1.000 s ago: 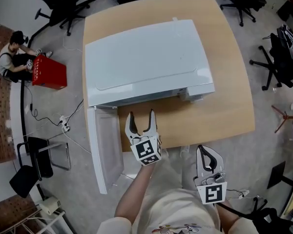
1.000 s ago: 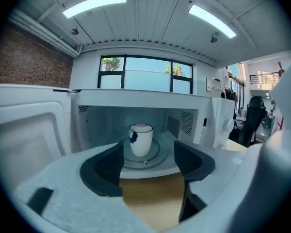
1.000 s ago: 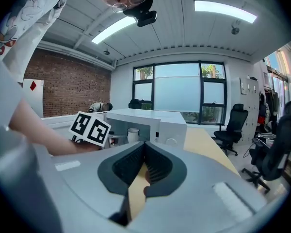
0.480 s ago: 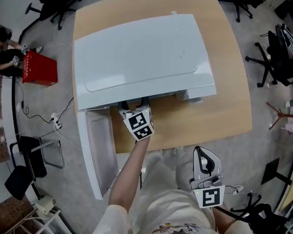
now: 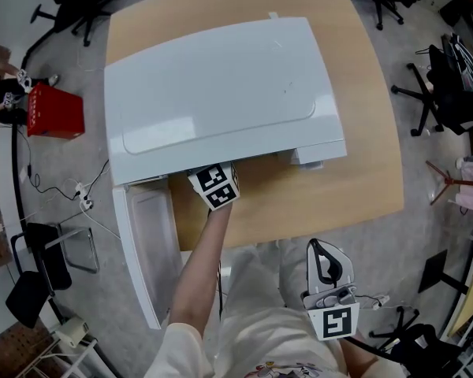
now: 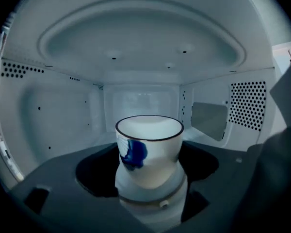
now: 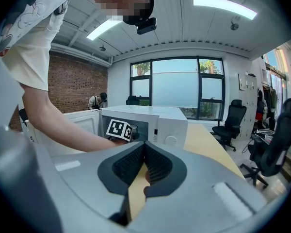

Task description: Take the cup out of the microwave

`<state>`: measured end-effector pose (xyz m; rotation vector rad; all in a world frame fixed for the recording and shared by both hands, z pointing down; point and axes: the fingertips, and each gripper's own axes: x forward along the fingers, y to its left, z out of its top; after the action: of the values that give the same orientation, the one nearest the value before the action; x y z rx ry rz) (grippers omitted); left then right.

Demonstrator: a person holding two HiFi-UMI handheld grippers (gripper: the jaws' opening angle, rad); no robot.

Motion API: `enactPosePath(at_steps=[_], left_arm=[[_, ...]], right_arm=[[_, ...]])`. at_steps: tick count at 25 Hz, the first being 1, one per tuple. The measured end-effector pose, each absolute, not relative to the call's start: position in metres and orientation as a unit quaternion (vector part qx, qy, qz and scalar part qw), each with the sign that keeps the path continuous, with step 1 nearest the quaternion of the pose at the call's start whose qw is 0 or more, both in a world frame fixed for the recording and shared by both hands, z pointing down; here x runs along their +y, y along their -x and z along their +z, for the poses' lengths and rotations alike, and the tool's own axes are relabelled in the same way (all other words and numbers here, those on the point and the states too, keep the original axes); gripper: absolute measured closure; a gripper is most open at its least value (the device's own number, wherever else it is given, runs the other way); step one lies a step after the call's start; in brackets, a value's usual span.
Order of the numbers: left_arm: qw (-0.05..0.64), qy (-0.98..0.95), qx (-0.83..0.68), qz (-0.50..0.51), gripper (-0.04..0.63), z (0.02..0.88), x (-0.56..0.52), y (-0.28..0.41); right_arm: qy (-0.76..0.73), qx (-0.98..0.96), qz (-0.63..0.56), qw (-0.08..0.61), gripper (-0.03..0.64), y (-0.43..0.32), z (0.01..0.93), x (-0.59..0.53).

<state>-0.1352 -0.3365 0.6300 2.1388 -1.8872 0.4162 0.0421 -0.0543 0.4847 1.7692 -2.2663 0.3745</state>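
Observation:
A white cup (image 6: 149, 147) with a dark rim and a blue mark stands inside the microwave (image 5: 221, 93), on a pale base. My left gripper (image 6: 148, 171) reaches into the cavity with its jaws opening. The cup stands between the jaws, and no pad presses on it. From the head view only that gripper's marker cube (image 5: 214, 186) shows at the oven's front edge; the jaws are hidden under the top. My right gripper (image 5: 325, 264) hangs shut and empty in front of the table, near the person's body.
The microwave door (image 5: 146, 250) swings open to the left, past the wooden table (image 5: 363, 156). Perforated side walls (image 6: 247, 106) close in the cavity. Office chairs (image 5: 445, 77) stand on the right, a red box (image 5: 55, 110) on the left floor.
My left gripper has gone forward from in front of the table into the microwave, and its jaws are now hidden under the oven's top. The right gripper has stayed where it was.

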Motion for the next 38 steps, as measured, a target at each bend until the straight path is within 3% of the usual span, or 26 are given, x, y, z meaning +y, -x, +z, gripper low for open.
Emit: enactPosePath(at_steps=[19, 38], left_arm=[[0.093, -0.777, -0.605, 0.147, 0.219, 0.6, -0.228, 0.121], [0.097, -0.805, -0.579, 0.081, 0.219, 0.44, -0.08, 0.091]], right_arm=[[-0.592, -0.792, 0.106, 0.102, 0.609, -0.04, 0.467, -0.063], [-0.576, -0.813, 0.071, 0.045, 0.611, -0.042, 0.423, -0.086]])
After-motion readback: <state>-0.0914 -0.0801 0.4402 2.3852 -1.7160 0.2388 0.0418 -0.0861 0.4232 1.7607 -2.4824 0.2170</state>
